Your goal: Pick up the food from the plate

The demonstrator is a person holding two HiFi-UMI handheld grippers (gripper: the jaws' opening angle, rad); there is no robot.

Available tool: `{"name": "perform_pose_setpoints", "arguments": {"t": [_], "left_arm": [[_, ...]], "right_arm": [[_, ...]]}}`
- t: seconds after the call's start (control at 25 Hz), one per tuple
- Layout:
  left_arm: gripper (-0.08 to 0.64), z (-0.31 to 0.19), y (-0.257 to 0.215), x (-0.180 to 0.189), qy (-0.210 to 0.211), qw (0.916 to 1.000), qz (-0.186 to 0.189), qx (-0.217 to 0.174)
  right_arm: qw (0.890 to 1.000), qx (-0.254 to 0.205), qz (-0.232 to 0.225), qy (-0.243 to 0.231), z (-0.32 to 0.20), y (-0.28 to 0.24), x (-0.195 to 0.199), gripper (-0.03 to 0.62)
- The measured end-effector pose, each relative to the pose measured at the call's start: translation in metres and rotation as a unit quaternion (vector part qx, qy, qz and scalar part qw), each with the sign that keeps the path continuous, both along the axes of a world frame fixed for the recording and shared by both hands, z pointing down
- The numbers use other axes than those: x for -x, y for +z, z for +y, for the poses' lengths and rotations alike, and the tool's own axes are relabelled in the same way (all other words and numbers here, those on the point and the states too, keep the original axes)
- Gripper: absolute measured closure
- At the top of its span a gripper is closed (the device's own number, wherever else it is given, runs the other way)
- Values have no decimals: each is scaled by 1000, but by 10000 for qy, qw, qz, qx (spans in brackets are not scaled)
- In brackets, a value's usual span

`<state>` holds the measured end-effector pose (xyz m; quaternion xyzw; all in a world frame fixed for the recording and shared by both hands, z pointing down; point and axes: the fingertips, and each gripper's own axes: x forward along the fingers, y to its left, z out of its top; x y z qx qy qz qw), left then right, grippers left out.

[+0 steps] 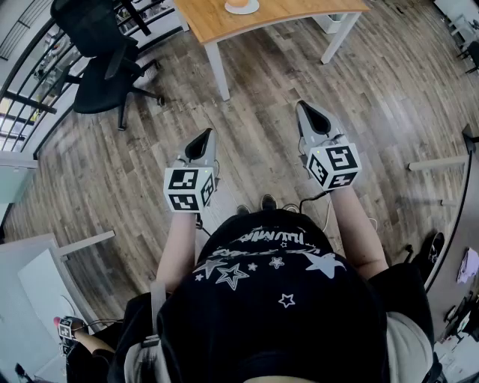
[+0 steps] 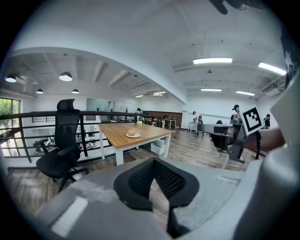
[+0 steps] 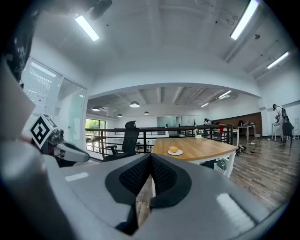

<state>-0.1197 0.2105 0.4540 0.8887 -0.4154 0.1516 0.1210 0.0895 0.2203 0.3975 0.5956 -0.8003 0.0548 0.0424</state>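
Wooden and pale brown, the worktop [image 1: 299, 11] stands far ahead of me, across a wide stretch of floor [image 1: 247, 105]. The food [image 3: 174, 149], a small round bun, sits on a white plate [image 3: 178, 153] on top of it. It is well apart from both of my tools.

I hold the left gripper [image 1: 205, 136] and the right gripper [image 1: 304, 111] out in front of my body, over the floor, both aimed toward the worktop. The fingers [image 2: 140, 180] of the left one are pressed together with nothing between them. The fingers [image 3: 133, 176] of the right one are pressed together too, and they are just as empty.

I think the job has not really begun, so a few things could go wrong. If I reach the bun with closed fingers, I will only poke it, and it may roll off the plate, or the plate may slide. I must spread one pair first. The bun looks soft, so a hard squeeze could squash it. A black chair [image 1: 97, 67] stands to the left of the worktop, and I could bump it if I drift that way
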Motion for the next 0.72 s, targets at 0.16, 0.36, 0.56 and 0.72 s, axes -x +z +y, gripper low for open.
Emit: {"name": "perform_pose_setpoints", "arguments": {"t": [0.16,0.36,0.56,0.72], "left_arm": [[560,10,5,14,-24,9999,44,99],[560,21,9,25,-55,9998,118,157],[560,40,22,29,154,9993,115,321],[560,55,36,36,377,9984,28,413]], "right_arm": [[10000,-17,17,-80,8,-3,17,592],[10000,-20,39,-85,16,-5,28,592],[9999,30,136,-96,27,-1,40,591],[9992,108,358,-173,37,11,56,591]]}}
